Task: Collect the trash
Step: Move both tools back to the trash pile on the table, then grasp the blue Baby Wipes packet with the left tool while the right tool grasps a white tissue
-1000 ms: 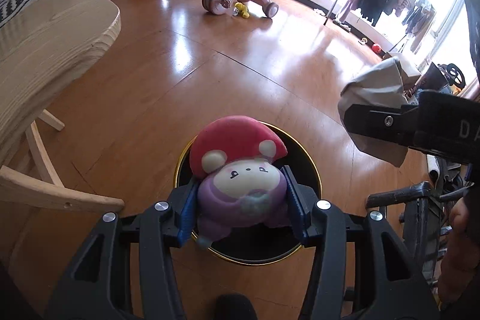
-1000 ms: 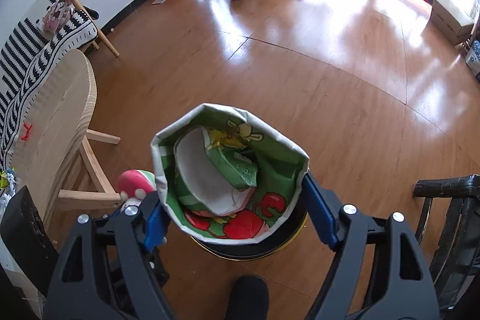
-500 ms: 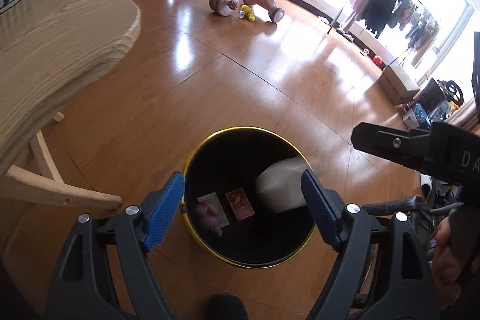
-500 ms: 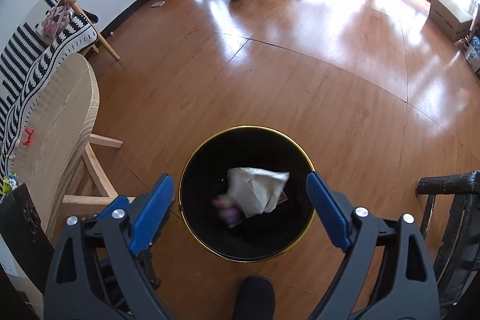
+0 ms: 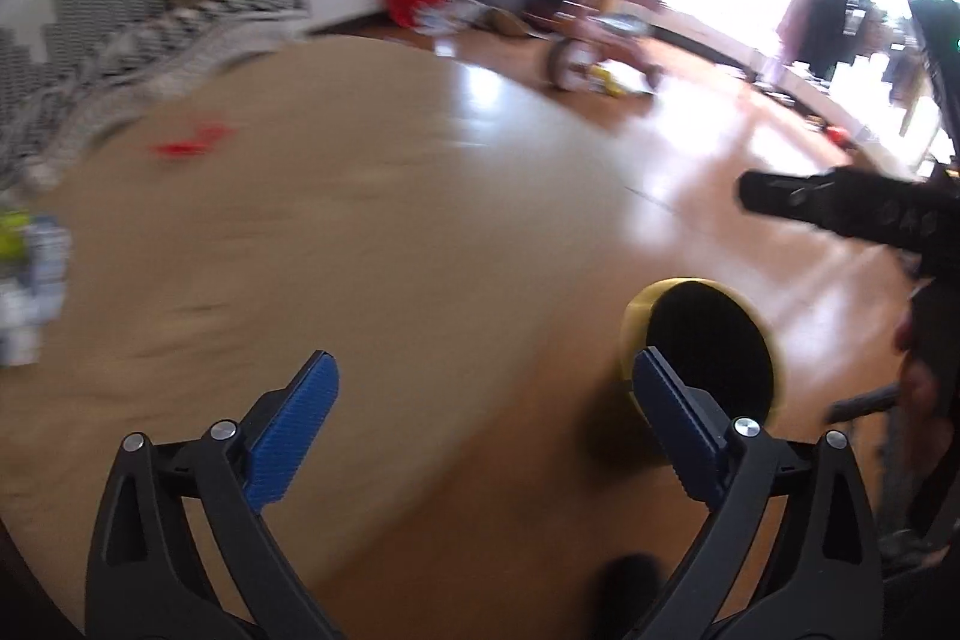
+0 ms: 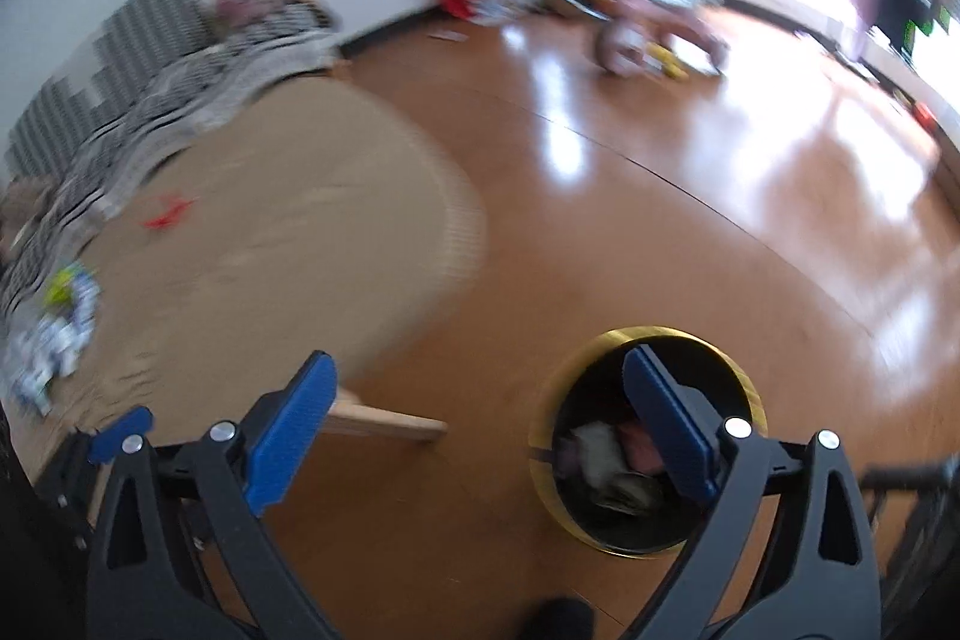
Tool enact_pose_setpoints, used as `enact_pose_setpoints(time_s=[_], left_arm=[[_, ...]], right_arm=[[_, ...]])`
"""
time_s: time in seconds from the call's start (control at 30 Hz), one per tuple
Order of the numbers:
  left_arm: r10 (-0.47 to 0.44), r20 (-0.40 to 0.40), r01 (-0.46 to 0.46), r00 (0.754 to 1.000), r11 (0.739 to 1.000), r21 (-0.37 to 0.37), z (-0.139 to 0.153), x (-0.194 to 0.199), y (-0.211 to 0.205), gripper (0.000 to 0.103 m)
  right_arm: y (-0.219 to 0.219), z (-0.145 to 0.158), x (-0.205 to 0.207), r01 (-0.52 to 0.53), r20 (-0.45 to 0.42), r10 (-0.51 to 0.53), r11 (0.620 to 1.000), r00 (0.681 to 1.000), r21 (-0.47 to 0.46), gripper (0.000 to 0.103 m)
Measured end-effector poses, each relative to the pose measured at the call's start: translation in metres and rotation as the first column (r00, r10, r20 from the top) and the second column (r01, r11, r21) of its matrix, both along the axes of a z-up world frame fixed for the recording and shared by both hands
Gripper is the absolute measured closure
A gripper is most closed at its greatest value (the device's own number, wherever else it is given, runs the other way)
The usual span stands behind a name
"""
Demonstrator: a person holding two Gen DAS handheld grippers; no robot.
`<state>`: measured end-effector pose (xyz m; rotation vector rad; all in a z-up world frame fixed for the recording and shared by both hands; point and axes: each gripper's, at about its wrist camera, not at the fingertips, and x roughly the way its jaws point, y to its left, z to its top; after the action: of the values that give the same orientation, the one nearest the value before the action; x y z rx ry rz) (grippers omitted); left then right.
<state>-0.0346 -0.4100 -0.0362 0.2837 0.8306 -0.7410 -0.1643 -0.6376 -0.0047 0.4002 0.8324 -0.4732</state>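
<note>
Trash bin (image 6: 645,439): black, gold-rimmed, standing on the wooden floor (image 6: 690,220) just beside the round counter (image 5: 300,250); crumpled, blurred trash (image 6: 606,460) lies inside it. Left gripper (image 5: 480,430): spread wide, empty, above the counter edge nearest the bin. Right gripper (image 6: 474,415): spread wide, empty, over the floor between bin and counter. Loose litter (image 6: 57,334) lies on the counter's far side from the bin, a small red scrap (image 6: 165,214) near it.

gold-rimmed black bin (image 6: 647,441), blue claw pads (image 6: 288,433), striped black-white fabric (image 6: 180,88)
</note>
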Motion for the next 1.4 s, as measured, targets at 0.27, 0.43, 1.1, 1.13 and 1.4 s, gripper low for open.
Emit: enact_pose_setpoints(time_s=[0.27, 0.43, 1.1, 1.13, 1.4], left_arm=[[0.363, 0.032, -0.363, 0.931, 0.932, -0.002, 0.021, 0.058, 0.219, 0.007], [0.541, -0.017, -0.541, 0.841, 0.84, -0.032, 0.025, 0.086, 0.317, 0.007], [0.679, -0.007, -0.679, 0.734, 0.734, -0.023, -0.011, 0.204, 0.358, 0.007], [0.678, 0.002, -0.678, 0.735, 0.735, -0.023, -0.011, 0.206, 0.358, 0.007], [0.653, -0.043, -0.655, 0.756, 0.755, -0.044, -0.015, 0.203, 0.369, 0.032]], right_arm=[[0.157, 0.026, 0.095, -0.341, 0.111, 0.337, 0.94, 0.935, 0.012, 0.01], [0.247, 0.022, 0.143, -0.48, 0.128, 0.474, 0.877, 0.871, 0.013, 0.01], [0.356, -0.028, 0.246, -0.557, 0.065, 0.553, 0.827, 0.831, 0.081, 0.01], [0.359, -0.031, 0.251, -0.556, 0.057, 0.554, 0.828, 0.831, 0.073, 0.01], [0.382, -0.062, 0.291, -0.569, -0.004, 0.569, 0.822, 0.822, 0.007, 0.015]])
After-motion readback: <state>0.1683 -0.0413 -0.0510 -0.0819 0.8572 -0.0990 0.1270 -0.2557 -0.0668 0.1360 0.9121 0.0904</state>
